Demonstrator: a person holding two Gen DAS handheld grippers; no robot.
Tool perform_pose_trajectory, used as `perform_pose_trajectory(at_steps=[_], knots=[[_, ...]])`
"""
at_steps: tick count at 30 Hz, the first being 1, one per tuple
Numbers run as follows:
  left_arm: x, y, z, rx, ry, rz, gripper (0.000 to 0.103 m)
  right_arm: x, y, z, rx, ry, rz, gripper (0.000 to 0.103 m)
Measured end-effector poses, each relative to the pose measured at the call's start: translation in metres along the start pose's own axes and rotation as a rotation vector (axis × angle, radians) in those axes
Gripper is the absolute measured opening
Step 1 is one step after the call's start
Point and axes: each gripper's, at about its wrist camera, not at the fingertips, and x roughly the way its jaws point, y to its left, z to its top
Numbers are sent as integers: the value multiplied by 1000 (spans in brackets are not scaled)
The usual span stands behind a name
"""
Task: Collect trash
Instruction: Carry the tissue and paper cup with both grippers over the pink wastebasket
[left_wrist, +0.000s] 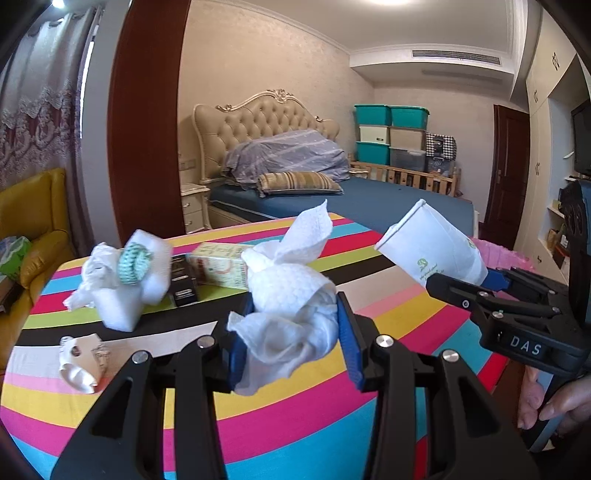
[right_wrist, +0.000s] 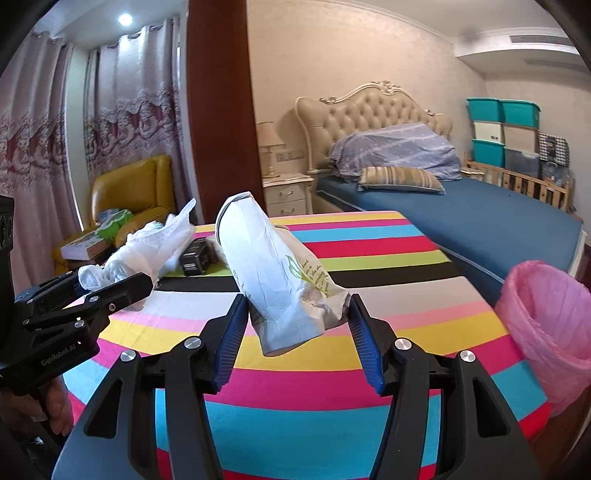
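Note:
My left gripper (left_wrist: 295, 332) is shut on a crumpled white paper towel (left_wrist: 291, 295) and holds it above the striped table (left_wrist: 295, 413). My right gripper (right_wrist: 299, 332) is shut on a crushed white paper cup (right_wrist: 280, 280) with green print, also above the table. The cup (left_wrist: 432, 247) and the right gripper (left_wrist: 476, 288) show at the right in the left wrist view. The towel (right_wrist: 144, 247) and the left gripper (right_wrist: 92, 295) show at the left in the right wrist view. A bin with a pink bag (right_wrist: 550, 325) stands at the table's right edge.
More trash lies on the table's left part: a white wad with a teal rope ring (left_wrist: 125, 273), a dark box (left_wrist: 183, 280), a green-and-cream carton (left_wrist: 221, 269) and a crushed white piece (left_wrist: 79, 362). A yellow armchair (right_wrist: 129, 199) and a bed (right_wrist: 461, 218) stand beyond.

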Motion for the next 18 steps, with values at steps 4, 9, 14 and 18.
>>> perform_pose_trajectory(at_steps=[4, 9, 14, 18], knots=[[12, -12, 4, 15, 8, -24, 43, -2, -16, 1, 22, -5, -31, 54], [26, -29, 9, 32, 12, -54, 44, -7, -41, -1, 55, -16, -77, 54], [42, -53, 17, 61, 19, -104, 44, -13, -69, -4, 91, -24, -128, 54], [59, -81, 24, 90, 32, -168, 44, -22, -97, -7, 109, -31, -192, 54]])
